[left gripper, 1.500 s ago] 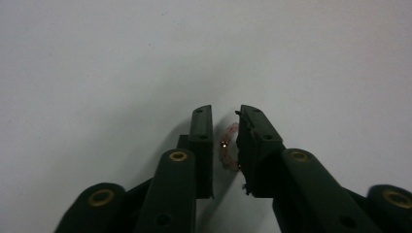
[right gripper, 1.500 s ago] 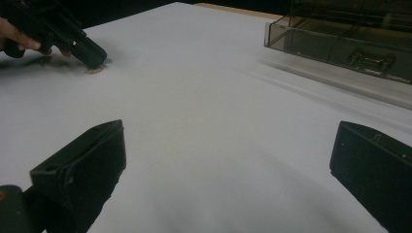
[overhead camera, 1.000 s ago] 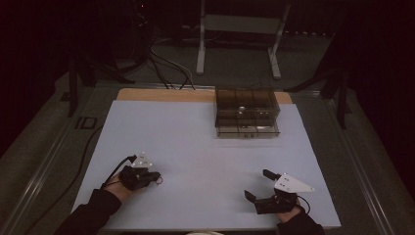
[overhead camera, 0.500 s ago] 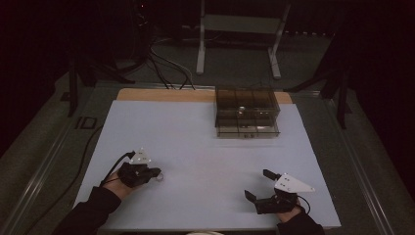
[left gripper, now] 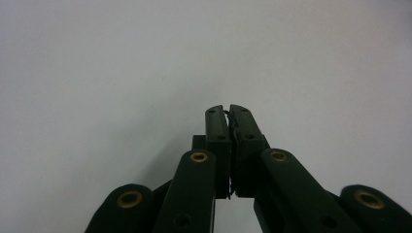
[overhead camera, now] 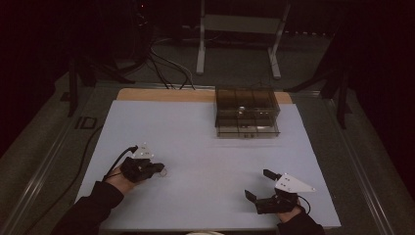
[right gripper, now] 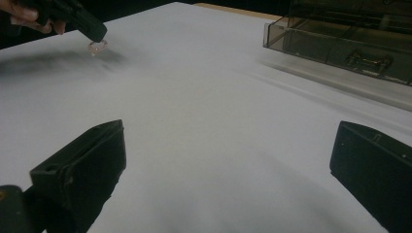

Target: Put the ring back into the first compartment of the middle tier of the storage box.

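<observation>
My left gripper pinches a small clear ring near the surface's left edge; right gripper gapes empty; next (probably) carry it to the compartment box.

Sheet: lies on the table.
Box: on the sheet's far edge, right of centre.
Left gripper: near left on the sheet, small ring at its tip.
Right gripper: near right corner.
</observation>
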Demonstrator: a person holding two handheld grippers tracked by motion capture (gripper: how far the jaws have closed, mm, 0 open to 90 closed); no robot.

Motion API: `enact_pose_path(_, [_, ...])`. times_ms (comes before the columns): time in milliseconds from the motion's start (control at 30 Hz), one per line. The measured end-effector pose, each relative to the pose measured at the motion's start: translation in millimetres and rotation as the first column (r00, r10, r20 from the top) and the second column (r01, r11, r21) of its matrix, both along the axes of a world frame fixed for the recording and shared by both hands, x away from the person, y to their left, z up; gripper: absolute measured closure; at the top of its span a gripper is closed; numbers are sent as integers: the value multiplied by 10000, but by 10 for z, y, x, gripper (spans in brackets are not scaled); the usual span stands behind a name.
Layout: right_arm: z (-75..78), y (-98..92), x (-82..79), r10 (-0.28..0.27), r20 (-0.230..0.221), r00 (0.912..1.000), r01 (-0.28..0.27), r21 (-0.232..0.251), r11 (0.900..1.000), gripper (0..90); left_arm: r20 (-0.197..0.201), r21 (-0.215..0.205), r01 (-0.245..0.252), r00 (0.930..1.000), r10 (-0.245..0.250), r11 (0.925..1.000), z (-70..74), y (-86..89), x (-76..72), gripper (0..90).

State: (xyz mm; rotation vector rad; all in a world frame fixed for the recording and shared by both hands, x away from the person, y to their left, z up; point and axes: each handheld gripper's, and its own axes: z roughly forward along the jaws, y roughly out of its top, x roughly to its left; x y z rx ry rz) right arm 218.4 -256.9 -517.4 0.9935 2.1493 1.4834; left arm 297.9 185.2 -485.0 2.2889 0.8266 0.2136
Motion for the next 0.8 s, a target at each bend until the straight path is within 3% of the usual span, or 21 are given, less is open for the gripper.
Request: enact_pose_path(800, [2, -11, -2, -79, 31, 10000, 79, 4, 10000, 0, 180, -144, 664, 9976, -662, 9977, 213, -314, 224, 900])
